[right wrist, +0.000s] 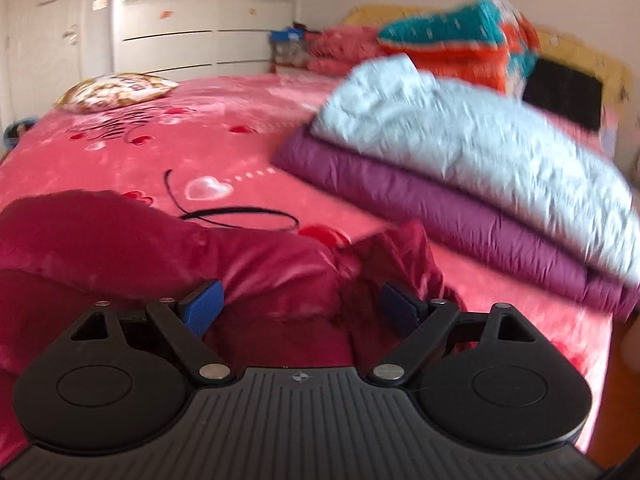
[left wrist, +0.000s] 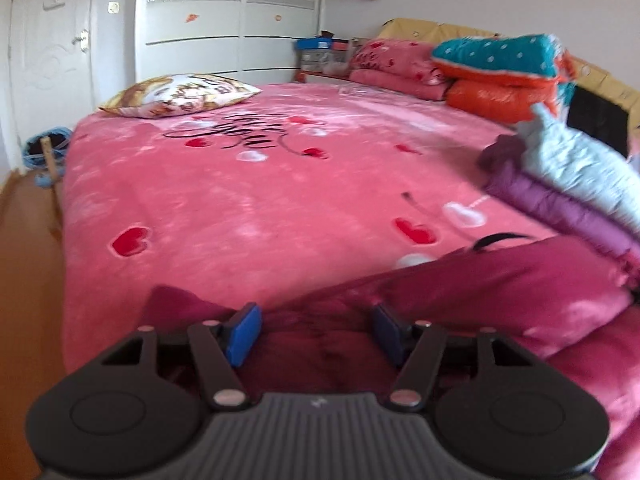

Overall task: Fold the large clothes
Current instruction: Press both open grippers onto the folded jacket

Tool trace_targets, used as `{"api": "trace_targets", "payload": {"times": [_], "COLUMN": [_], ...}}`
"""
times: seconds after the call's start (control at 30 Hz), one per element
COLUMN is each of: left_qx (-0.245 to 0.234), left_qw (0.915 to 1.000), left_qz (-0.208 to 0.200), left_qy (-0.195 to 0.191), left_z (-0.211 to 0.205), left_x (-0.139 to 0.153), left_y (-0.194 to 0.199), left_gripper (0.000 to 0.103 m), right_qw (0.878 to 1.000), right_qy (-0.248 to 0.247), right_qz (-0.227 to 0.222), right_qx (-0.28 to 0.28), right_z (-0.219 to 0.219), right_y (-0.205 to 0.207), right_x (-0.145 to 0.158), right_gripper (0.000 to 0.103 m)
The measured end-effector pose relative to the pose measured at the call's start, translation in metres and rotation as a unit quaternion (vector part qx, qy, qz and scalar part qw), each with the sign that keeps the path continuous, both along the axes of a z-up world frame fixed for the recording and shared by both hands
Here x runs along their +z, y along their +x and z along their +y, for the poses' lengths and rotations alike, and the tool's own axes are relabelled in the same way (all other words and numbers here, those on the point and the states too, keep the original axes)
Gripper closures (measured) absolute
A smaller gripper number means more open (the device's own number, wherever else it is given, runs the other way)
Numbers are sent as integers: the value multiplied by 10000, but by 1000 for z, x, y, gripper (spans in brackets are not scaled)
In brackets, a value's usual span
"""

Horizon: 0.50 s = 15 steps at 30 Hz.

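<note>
Both tools, left tool (left wrist: 316, 330) and right tool (right wrist: 300, 308), agape and empty above blurred, edge-cropped crimson garment (right wrist: 276, 264)

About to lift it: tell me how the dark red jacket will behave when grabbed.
The jacket looks puffy and crumpled, so it will probably sag and drape rather than hold shape. Its shiny surface suggests it may slip between the pads. The padding looks bulky but likely light.

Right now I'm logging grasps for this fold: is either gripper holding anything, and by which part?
Nothing is held. The left gripper and right gripper both stand open above the dark red garment, pads not pressing on it.
</note>
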State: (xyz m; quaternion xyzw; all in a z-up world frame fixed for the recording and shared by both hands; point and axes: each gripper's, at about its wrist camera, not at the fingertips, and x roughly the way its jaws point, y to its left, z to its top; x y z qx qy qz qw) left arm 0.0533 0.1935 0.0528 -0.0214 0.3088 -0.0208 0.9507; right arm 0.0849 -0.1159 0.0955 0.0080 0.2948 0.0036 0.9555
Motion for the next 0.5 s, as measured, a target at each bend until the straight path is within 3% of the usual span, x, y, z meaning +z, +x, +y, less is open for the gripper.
{"api": "trace_targets", "payload": {"times": [0.17, 0.5], "left_qx": [40, -29], "left_qw": [9997, 9993], "left_qz": [-92, -179], "left_qy": [201, 341], "left_z": [2, -7], "left_x": [-14, -33], "left_y": [-3, 4], "left_gripper": [22, 16], "right_qw": [9975, 9975], "right_qy": [511, 456], "right_qz": [253, 10], "right_qx": [-406, -534], "right_z": [-18, -8], "right_y": [8, 9], "right_x": [-16, -44], "right_gripper": [0, 0]}}
